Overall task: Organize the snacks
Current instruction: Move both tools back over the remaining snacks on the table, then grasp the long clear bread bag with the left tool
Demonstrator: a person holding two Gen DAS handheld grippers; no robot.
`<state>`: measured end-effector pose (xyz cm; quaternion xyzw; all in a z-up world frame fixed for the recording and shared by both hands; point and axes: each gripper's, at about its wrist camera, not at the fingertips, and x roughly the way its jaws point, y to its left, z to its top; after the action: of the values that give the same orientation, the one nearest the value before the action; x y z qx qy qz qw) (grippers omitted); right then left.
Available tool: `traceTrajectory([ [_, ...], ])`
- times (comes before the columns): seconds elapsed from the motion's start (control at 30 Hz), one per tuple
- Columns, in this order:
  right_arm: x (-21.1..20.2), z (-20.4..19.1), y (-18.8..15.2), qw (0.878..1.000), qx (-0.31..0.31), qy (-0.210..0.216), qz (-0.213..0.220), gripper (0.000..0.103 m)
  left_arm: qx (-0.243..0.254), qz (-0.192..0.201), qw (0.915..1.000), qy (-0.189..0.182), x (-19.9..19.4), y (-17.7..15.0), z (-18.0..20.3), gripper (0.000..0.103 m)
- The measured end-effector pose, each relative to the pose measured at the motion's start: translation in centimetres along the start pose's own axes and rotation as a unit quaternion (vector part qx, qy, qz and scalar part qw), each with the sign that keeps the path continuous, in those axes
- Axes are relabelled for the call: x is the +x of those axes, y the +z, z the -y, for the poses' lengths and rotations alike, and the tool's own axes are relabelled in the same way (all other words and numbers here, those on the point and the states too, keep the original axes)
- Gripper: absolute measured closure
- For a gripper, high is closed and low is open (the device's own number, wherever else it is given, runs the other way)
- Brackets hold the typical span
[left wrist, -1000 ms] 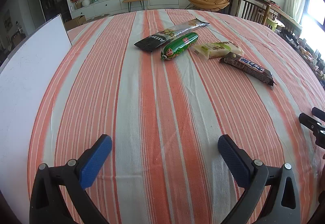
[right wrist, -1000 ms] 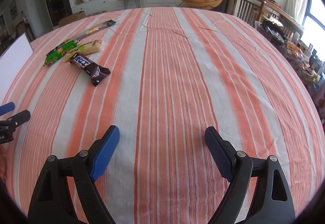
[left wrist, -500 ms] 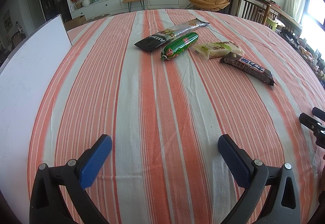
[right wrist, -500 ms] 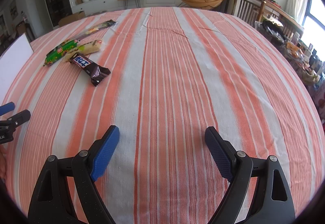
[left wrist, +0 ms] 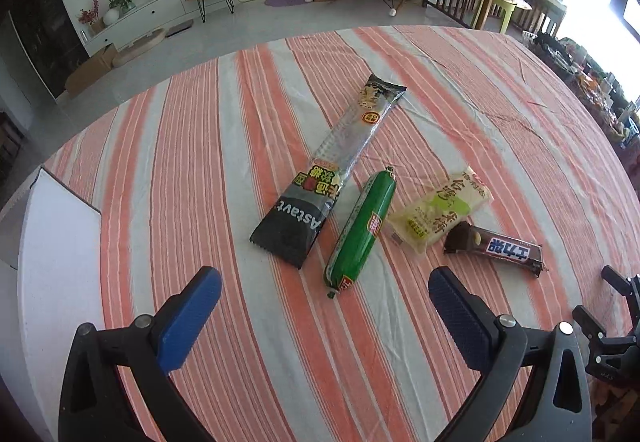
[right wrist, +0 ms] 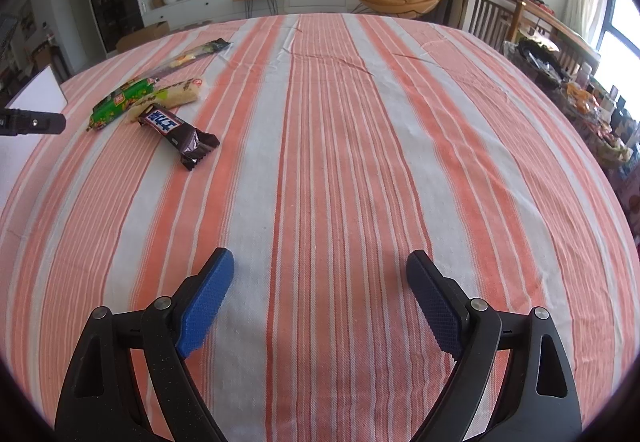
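Four snacks lie together on the striped cloth: a long black and clear packet (left wrist: 320,185), a green sausage (left wrist: 362,228) (right wrist: 120,103), a pale yellow pack (left wrist: 440,211) (right wrist: 172,97) and a brown chocolate bar (left wrist: 496,248) (right wrist: 176,131). My left gripper (left wrist: 324,296) is open just short of the sausage's near end, nothing between its fingers. My right gripper (right wrist: 320,282) hovers over bare cloth far right of the snacks, its jaws opening slightly, with nothing between them.
A white board (left wrist: 48,262) (right wrist: 38,93) lies on the table's left side. Part of the right gripper's frame (left wrist: 616,326) shows at the right edge of the left wrist view. The table's right edge borders a cluttered shelf (right wrist: 600,113).
My left gripper has moved forward toward the snacks and rolled; they now lie close before its fingers. The right gripper stayed in place, its jaws a touch wider.
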<state>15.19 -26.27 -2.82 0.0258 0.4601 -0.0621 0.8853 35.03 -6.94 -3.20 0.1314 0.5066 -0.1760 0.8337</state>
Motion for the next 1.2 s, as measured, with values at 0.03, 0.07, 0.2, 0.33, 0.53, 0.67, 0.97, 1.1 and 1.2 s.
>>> traceTrajectory([
  [0.03, 0.0, 0.0, 0.0, 1.000, 0.000, 0.000, 0.000, 0.012, 0.015, -0.006, 0.9998, 0.012, 1.0, 1.4, 0.4, 0.001],
  [0.07, 0.0, 0.0, 0.0, 1.000, 0.000, 0.000, 0.000, 0.012, 0.031, -0.017, 0.9991, 0.025, 2.3, 2.8, 0.8, 0.001],
  [0.2, 0.0, 0.0, 0.0, 1.000, 0.000, 0.000, 0.000, 0.012, 0.060, -0.046, 0.9965, 0.037, 6.8, 6.4, 2.4, 0.001],
  [0.33, 0.0, 0.0, 0.0, 1.000, 0.000, 0.000, 0.000, 0.012, -0.009, -0.051, 0.9986, 0.007, 9.6, 8.1, 0.8, 0.001],
  [0.53, 0.0, -0.1, 0.0, 1.000, 0.000, 0.000, 0.000, 0.012, -0.085, -0.018, 0.9961, 0.015, 8.8, 7.8, -3.2, 0.051],
  [0.67, 0.0, -0.1, 0.0, 1.000, 0.000, 0.000, 0.000, 0.012, -0.130, -0.016, 0.9906, 0.039, 7.4, 5.8, -6.1, 0.075],
  [0.97, 0.0, -0.1, 0.0, 1.000, 0.000, 0.000, -0.001, 0.012, -0.174, -0.007, 0.9830, 0.059, 0.9, -8.6, -6.4, 0.076],
  [1.1, 0.0, -0.1, 0.0, 1.000, 0.000, 0.000, -0.001, 0.012, -0.171, 0.008, 0.9838, 0.055, -2.6, -15.6, -3.3, 0.076],
  [1.2, 0.0, -0.1, 0.0, 1.000, 0.000, 0.001, -0.001, 0.011, -0.154, 0.026, 0.9862, 0.053, -4.6, -19.2, -0.9, 0.066],
])
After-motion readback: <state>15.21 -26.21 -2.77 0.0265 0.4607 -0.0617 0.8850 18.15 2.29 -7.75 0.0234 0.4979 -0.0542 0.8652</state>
